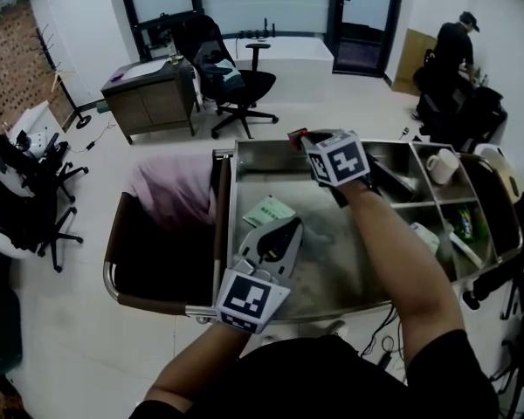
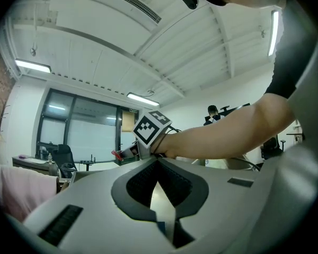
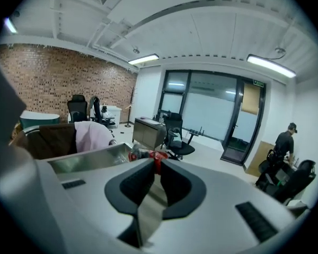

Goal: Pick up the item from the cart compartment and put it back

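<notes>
We stand over a steel cart. Its big tray lies in front of us, and a row of compartments runs along its right side. One of them holds a mug.

The right claw reaches to the tray's far rim, and its jaws are nearly together, pinching a small red item at their tips. The left claw hangs low over the near tray beside a green packet, with its jaws closed and nothing in them.

The item is at the far rim, above the tray, and the compartments lie to its right and a little nearer us. The right hand is the one placed to carry it across. The item is too crumpled and small for us to judge its long axis.
</notes>
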`<move>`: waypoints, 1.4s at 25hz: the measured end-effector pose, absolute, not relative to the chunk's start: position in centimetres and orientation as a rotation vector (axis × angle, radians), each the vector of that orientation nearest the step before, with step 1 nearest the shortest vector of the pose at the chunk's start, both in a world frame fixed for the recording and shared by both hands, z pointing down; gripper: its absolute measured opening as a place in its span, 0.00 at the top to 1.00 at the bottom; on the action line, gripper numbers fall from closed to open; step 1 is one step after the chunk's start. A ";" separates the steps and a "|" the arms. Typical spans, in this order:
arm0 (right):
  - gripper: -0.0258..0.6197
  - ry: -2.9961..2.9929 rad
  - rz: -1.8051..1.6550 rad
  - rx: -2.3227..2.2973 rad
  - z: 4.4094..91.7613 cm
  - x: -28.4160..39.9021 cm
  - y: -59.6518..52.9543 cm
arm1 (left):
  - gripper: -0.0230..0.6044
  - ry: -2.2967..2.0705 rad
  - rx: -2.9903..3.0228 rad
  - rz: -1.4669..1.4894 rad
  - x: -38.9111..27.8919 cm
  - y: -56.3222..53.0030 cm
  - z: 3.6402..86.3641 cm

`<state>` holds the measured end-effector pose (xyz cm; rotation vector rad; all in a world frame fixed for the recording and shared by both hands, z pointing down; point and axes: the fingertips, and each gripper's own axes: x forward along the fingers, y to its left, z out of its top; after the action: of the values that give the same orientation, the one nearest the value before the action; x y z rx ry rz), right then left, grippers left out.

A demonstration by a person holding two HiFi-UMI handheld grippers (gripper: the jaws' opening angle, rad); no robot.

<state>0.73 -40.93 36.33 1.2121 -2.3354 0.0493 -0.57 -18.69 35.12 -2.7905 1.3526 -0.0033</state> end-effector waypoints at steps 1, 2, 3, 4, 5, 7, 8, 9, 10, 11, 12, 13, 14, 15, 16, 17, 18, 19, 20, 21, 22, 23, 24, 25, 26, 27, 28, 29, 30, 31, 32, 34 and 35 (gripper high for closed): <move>0.87 -2.320 0.045 1.203 36.7 0.5 -41.3 | 0.96 1.352 -2.790 -0.005 -0.6 -18.7 35.1; 0.87 -2.308 0.042 1.193 37.0 0.2 -41.6 | 0.96 1.353 -2.791 -0.006 -0.6 -18.7 35.1; 0.87 -2.300 0.039 1.183 37.4 -0.1 -41.9 | 0.96 1.354 -2.791 -0.006 -0.6 -18.6 35.1; 0.87 -2.293 0.034 1.172 37.7 -0.3 -42.1 | 0.96 1.355 -2.791 -0.003 -0.6 -18.6 35.1; 0.87 -2.287 0.029 1.162 38.0 -0.6 -42.2 | 0.96 1.356 -2.790 0.001 -0.6 -18.7 35.1; 0.87 -2.271 0.019 1.145 38.5 -1.0 -42.6 | 0.96 1.357 -2.790 0.004 -0.6 -18.7 35.1; 0.87 -2.260 0.016 1.142 38.8 -1.0 -42.8 | 0.96 1.357 -2.789 0.002 -0.6 -18.7 35.1; 0.87 -2.246 0.015 1.145 39.1 -1.0 -43.1 | 0.96 1.356 -2.788 0.000 -0.6 -18.8 35.1; 0.86 -2.230 0.015 1.151 39.4 -0.8 -43.4 | 0.96 1.356 -2.788 -0.002 -0.6 -18.8 35.1; 0.86 -2.216 0.014 1.155 39.8 -0.6 -43.6 | 0.96 1.355 -2.788 -0.002 -0.6 -18.8 35.1; 0.84 -2.208 0.014 1.153 40.2 -0.5 -43.8 | 0.96 1.356 -2.788 0.000 -0.6 -18.8 35.1; 0.77 -2.201 0.017 1.144 40.6 -0.4 -43.9 | 0.96 1.359 -2.789 0.000 -0.7 -18.8 35.1; 0.71 -2.192 0.023 1.133 41.1 -0.3 -44.0 | 0.96 1.361 -2.788 -0.003 -0.7 -18.8 35.2; 0.71 -2.181 0.029 1.126 41.5 -0.2 -44.0 | 0.96 1.361 -2.785 -0.009 -0.8 -18.8 35.3; 0.70 -2.173 0.032 1.124 41.7 0.1 -44.0 | 0.96 1.360 -2.783 -0.013 -0.8 -18.8 35.3; 0.70 -2.168 0.031 1.125 41.9 0.3 -44.0 | 0.96 1.360 -2.782 -0.012 -0.8 -18.8 35.3; 0.70 -2.168 0.029 1.126 41.8 0.5 -44.0 | 0.96 1.361 -2.782 -0.009 -0.8 -18.8 35.2; 0.70 -2.173 0.029 1.125 41.8 0.6 -43.9 | 0.96 1.361 -2.782 -0.008 -0.8 -18.9 35.2; 0.70 -2.181 0.032 1.124 41.7 0.6 -43.7 | 0.96 1.362 -2.780 -0.010 -0.9 -18.9 35.3; 0.70 -2.190 0.036 1.122 41.5 0.6 -43.5 | 0.96 1.363 -2.780 -0.011 -0.9 -18.9 35.3; 0.70 -2.199 0.042 1.122 41.4 0.6 -43.3 | 0.96 1.364 -2.780 -0.010 -0.9 -18.9 35.3; 0.70 -2.207 0.050 1.121 41.3 0.7 -43.0 | 0.96 1.364 -2.781 -0.009 -0.8 -18.9 35.3; 0.71 -2.215 0.059 1.122 41.2 0.7 -42.7 | 0.96 1.364 -2.781 -0.008 -0.8 -18.9 35.3; 0.71 -2.224 0.072 1.122 41.1 0.8 -42.4 | 0.96 1.365 -2.782 -0.008 -0.8 -18.9 35.3; 0.75 -2.232 0.085 1.120 41.0 0.8 -42.1 | 0.96 1.366 -2.783 -0.007 -0.8 -18.9 35.3; 0.76 -2.239 0.096 1.118 40.9 0.9 -41.7 | 0.96 1.369 -2.785 -0.005 -0.8 -18.9 35.3; 0.77 -2.246 0.102 1.115 40.8 0.9 -41.2 | 0.96 1.372 -2.787 -0.004 -0.9 -18.9 35.3; 0.81 -2.255 0.104 1.115 40.7 0.9 -40.8 | 0.96 1.375 -2.789 -0.002 -0.9 -18.9 35.3; 0.88 -2.265 0.104 1.117 40.4 1.0 -40.4 | 0.96 1.378 -2.790 -0.001 -0.9 -18.9 35.3; 0.93 -2.278 0.106 1.122 40.2 1.0 -40.1 | 0.96 1.381 -2.791 -0.002 -0.9 -18.9 35.3; 0.93 -2.291 0.112 1.128 40.0 1.1 -39.7 | 0.96 1.382 -2.790 -0.006 -1.0 -19.0 35.3; 0.93 -2.319 0.134 1.130 39.7 1.1 -38.9 | 0.96 1.378 -2.791 -0.014 -0.9 -19.0 35.4; 0.93 -2.332 0.144 1.128 39.6 1.1 -38.5 | 0.96 1.376 -2.792 -0.014 -0.8 -19.0 35.4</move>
<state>1.06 -38.54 39.58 1.1279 -2.3323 0.1445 -0.82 -18.96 35.41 -2.7924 1.3757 -0.0144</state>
